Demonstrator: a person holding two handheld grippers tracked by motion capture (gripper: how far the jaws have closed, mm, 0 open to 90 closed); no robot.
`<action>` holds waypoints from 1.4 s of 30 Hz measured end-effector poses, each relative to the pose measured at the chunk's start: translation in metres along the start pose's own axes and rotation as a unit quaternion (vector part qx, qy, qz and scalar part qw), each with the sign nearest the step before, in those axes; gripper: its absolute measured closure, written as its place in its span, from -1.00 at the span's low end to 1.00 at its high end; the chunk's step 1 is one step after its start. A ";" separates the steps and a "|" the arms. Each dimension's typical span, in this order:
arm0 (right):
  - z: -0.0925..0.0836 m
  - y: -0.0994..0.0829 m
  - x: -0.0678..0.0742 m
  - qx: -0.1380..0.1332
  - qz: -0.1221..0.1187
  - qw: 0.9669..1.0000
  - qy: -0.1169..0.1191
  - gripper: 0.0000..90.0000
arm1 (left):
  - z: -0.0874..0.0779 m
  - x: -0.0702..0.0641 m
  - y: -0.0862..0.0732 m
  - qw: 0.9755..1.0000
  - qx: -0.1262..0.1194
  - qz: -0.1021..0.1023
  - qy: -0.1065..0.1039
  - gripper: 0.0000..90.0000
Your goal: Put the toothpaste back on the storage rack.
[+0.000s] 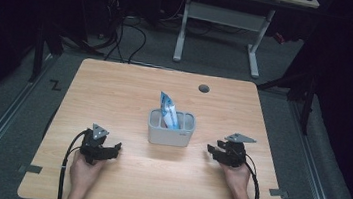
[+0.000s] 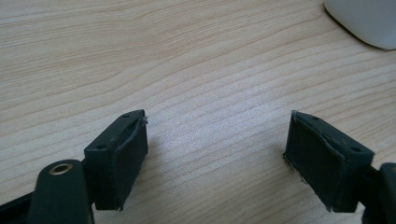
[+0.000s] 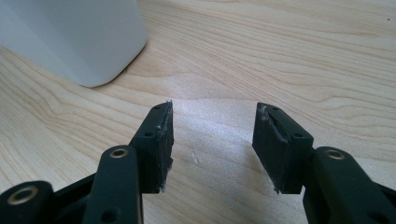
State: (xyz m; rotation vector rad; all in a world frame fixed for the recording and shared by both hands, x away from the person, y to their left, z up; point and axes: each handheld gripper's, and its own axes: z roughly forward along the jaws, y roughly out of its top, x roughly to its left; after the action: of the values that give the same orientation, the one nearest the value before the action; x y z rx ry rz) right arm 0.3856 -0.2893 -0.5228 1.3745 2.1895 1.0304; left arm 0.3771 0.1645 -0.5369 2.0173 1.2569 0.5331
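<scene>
A white rectangular bin stands at the middle of the wooden table, with a blue and white packet sticking up out of it. My left gripper rests low on the table to the bin's left, its jaws wide apart with bare wood between them. The bin's corner shows at the upper right of the left gripper view. My right gripper sits to the bin's right, pointing toward it, open with nothing between its pads. The bin's wall rises at the upper left of the right gripper view.
A round grommet hole lies near the table's far edge. Beyond the table stand a white desk frame and cables on the floor. Grey tape marks sit at the front corners.
</scene>
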 end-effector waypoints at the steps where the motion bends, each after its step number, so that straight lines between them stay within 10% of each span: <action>1: 0.001 0.000 0.000 0.000 0.000 1.000 0.000 0.07 | 0.000 0.000 0.000 1.000 0.000 0.000 0.000 -0.52; 42: 0.010 -0.003 0.010 0.007 -0.039 0.999 -0.029 -0.01 | 0.000 0.000 0.000 1.000 0.000 0.000 0.000 -0.52</action>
State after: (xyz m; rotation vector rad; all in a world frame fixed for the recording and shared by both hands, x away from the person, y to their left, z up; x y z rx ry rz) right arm 0.3857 -0.2770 -0.5310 1.2974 2.1926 0.9371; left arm 0.3770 0.1646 -0.5369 2.0176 1.2568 0.5322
